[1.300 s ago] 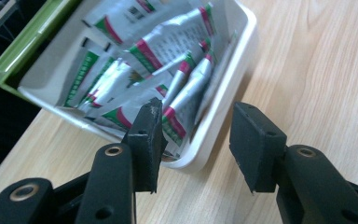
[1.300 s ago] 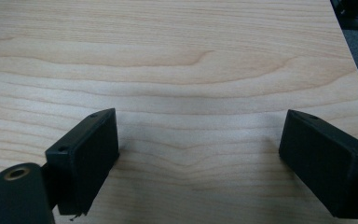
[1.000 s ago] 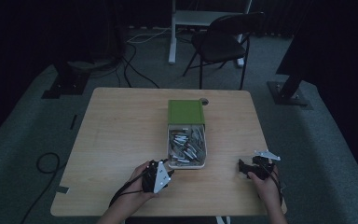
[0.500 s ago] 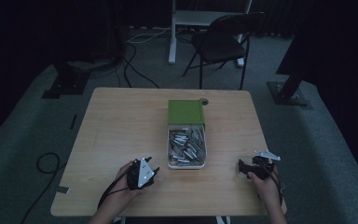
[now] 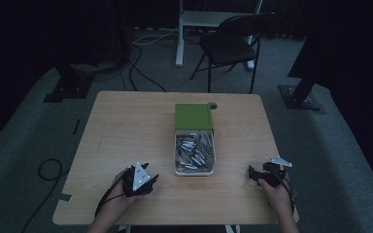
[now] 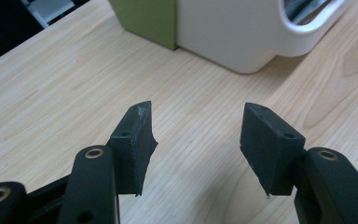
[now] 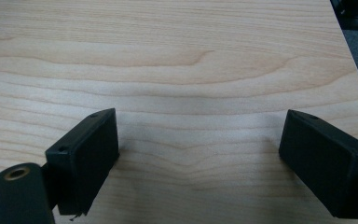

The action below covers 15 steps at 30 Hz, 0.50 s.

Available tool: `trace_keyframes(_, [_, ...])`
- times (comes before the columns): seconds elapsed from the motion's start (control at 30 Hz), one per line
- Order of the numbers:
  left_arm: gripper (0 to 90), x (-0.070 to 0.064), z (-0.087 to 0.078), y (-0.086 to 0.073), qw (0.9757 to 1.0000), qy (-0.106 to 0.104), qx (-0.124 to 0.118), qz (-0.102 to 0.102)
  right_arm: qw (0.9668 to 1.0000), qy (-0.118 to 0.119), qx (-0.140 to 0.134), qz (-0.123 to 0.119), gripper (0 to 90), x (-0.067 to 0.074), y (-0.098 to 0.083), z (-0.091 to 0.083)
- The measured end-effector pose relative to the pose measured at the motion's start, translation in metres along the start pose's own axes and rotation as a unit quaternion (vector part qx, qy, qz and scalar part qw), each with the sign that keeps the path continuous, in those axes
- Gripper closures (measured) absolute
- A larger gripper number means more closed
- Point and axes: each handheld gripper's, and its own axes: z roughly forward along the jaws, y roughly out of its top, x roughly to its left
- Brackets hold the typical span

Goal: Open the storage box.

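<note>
I saw one white tray (image 5: 194,171) of silvery pieces with its green lid (image 5: 193,116), my left gripper (image 5: 148,173) just opening, empty, my right gripper (image 5: 250,173) gaping, empty.

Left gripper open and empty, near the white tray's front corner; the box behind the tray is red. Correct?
One error: the box behind the white tray is green, as the high view shows. The left gripper is open and empty near the tray's corner, as stated.

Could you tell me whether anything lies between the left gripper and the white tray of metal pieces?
Nothing visible does. The left gripper has open, empty jaws, which have just been opening, and only bare table lies between it and the white tray beside the green box.
</note>
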Motion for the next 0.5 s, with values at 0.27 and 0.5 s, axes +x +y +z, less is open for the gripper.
trace_keyframes(0.27, [41.6,0.015,-0.008,-0.013,0.9994,0.004,0.005,-0.033,1.0000,0.000,0.000,0.000,11.4,0.000,0.000,0.000])
trace_keyframes(0.5, [38.4,0.028,-0.014,-0.022,0.9978,0.011,0.003,-0.066,1.0000,0.000,0.000,0.000,11.4,0.000,0.000,0.000])
